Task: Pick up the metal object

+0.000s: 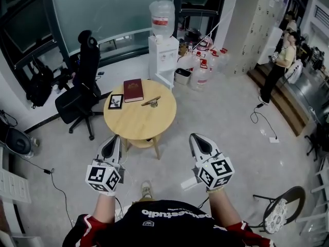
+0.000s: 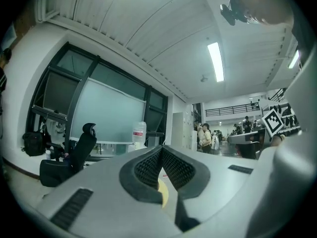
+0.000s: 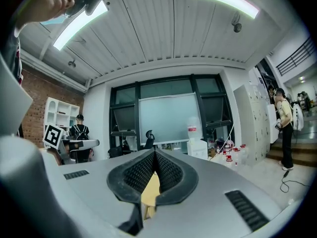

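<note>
We face the round wooden surface (image 1: 139,121) at the centre of the head view, both tools held low in the frame, well short of it. The left hand-held gripper (image 1: 114,140) and the right hand-held gripper (image 1: 197,139) each have their jaws pressed together on nothing. The metal object (image 1: 151,102) lies on the surface's upper right part, just beside a red book (image 1: 133,90) (a small framed picture (image 1: 115,101) sits at the book's lower left). An office chair (image 1: 82,86) stands left of the surface, a water cooler (image 1: 162,50) above it.
</note>
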